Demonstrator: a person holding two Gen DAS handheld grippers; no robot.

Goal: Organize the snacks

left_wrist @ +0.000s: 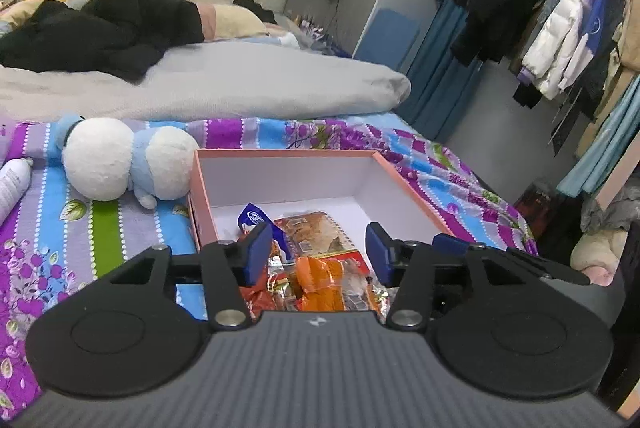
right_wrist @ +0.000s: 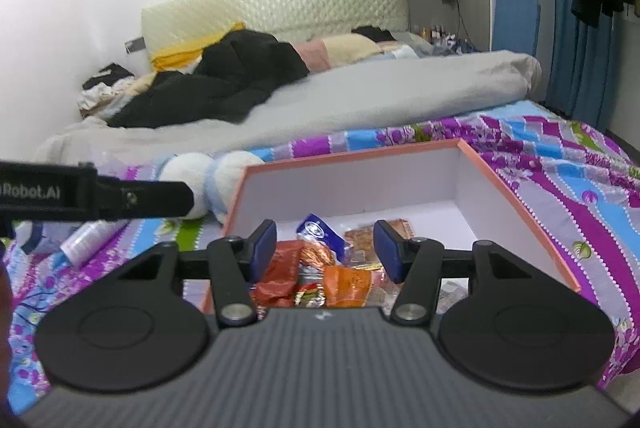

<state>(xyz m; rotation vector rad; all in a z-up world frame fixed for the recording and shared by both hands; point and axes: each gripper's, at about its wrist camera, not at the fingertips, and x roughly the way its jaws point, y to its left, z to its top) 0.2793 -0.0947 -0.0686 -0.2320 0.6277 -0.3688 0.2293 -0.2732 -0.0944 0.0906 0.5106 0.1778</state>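
Ahead of and below the left gripper (left_wrist: 318, 252), in its own wrist view, an open pink-rimmed box (left_wrist: 280, 155) sits on a purple, blue and green patterned bedspread (left_wrist: 92, 240), and the snack packets (left_wrist: 320, 268) lie heaped at the box's near end, showing between the blue pads (left_wrist: 258, 252). The jaws stand apart and hold nothing; the packets lie beneath them, not pressed by either pad. Among the heap are orange wrappers, a clear pack of brown pieces and a blue-and-white packet (left_wrist: 252, 218) just beyond the left pad. The far half of the box is bare white floor. To the left of the box, touching its wall, lies a white and pale blue plush toy (left_wrist: 120, 164), and farther left a white bottle (left_wrist: 14, 184) lies on its side. Beyond the box a grey duvet (left_wrist: 224, 80) crosses the bed, with black clothing (left_wrist: 100, 24) piled on it; off to the right, coats hang on a rack (left_wrist: 560, 28). In the right wrist view, the right gripper (right_wrist: 326, 250) hovers over the same heap of packets (right_wrist: 320, 280), its jaws likewise apart and empty. A black strap (right_wrist: 96, 198) with white lettering reaches in from the left edge, crossing in front of the plush toy (right_wrist: 216, 168) and the white bottle (right_wrist: 86, 238). The box's right wall (right_wrist: 516, 204) runs alongside the right finger, with the bedspread (right_wrist: 580, 188) beyond it.
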